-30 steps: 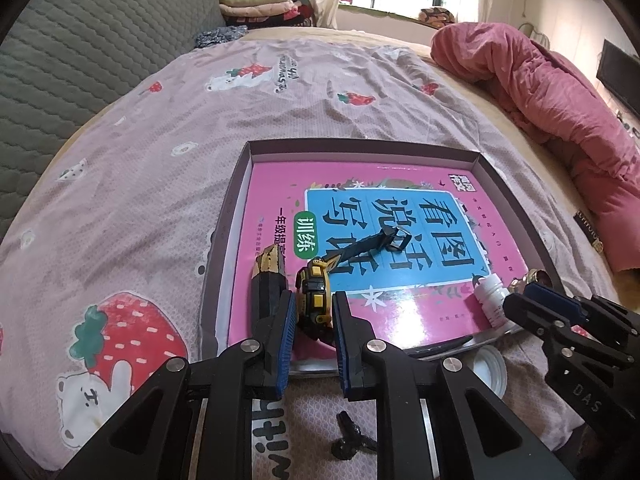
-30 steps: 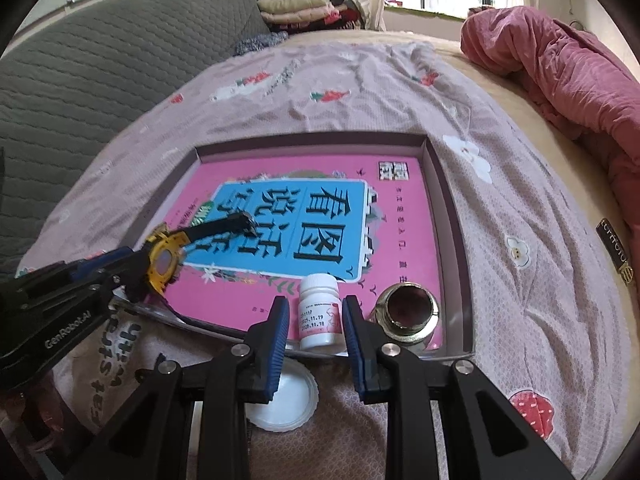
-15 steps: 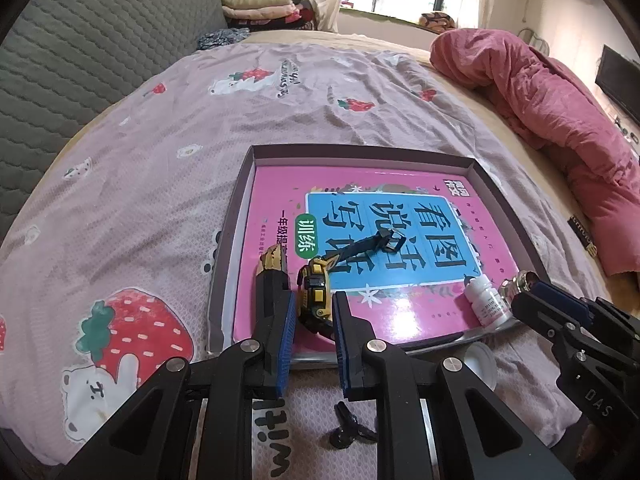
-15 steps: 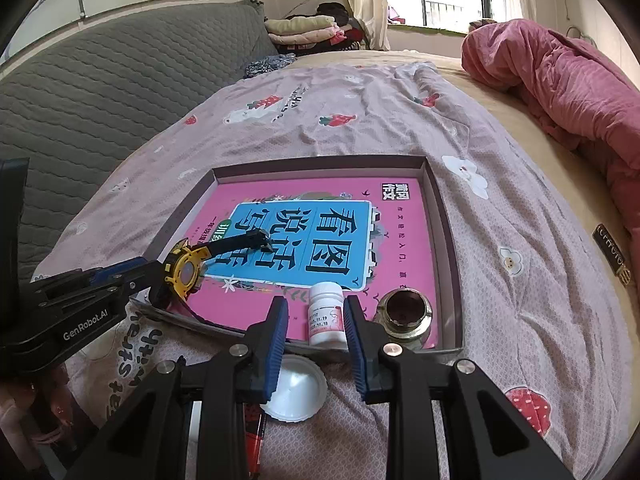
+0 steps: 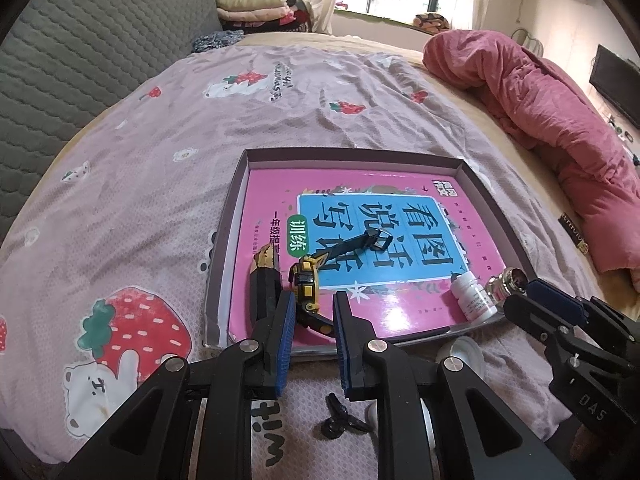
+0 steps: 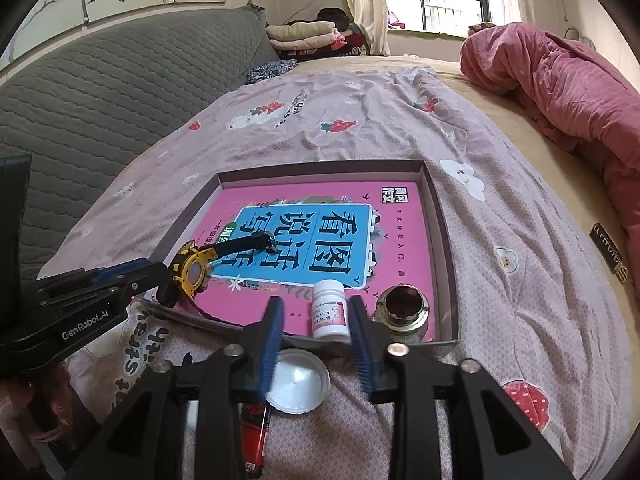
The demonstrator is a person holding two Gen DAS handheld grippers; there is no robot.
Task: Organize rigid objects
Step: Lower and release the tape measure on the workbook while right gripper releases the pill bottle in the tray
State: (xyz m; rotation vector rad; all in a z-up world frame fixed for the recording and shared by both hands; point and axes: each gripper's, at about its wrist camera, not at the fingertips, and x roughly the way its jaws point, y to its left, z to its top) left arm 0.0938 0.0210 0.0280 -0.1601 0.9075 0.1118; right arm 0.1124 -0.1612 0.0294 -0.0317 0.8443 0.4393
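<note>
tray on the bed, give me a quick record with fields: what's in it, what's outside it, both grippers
tray: shallow, on the strawberry-print bedspread
liner: pink book lying flat
in tray: yellow watch, white pill bottle, metal fitting
outside tray: white lid, near edge
left gripper: shut on yellow watch
right gripper: jaws opening, white pill bottle between them, standing upright

Red lighter [image 6: 253,436] partly hidden under right gripper [image 6: 316,316]; bottle [image 6: 330,312] label print too small to read
</note>
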